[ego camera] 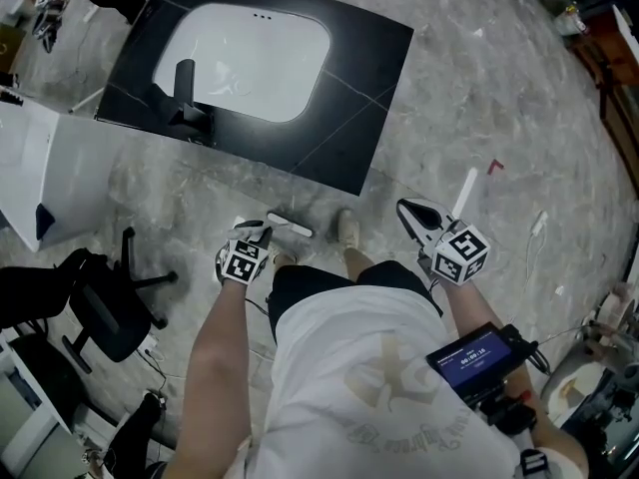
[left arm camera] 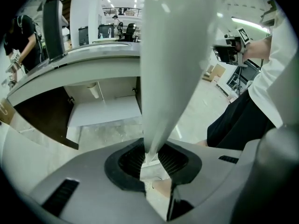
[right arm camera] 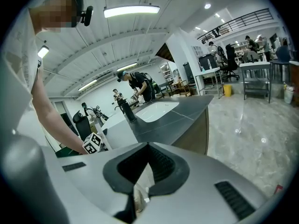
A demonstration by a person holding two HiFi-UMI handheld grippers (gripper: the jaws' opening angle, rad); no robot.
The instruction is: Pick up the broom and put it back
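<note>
The broom's white handle rises from between my left gripper's jaws and fills the middle of the left gripper view. My left gripper is shut on it. From the head view only a short white length of the handle shows, just right of the left gripper and above the grey floor. The broom's head is in no view. My right gripper hangs at the right over the floor, away from the handle. Its jaws meet at the tips with nothing between them.
A black counter with a white basin and a black tap stands ahead. A black office chair is at the left. A white stick and a red scrap lie on the floor at the right.
</note>
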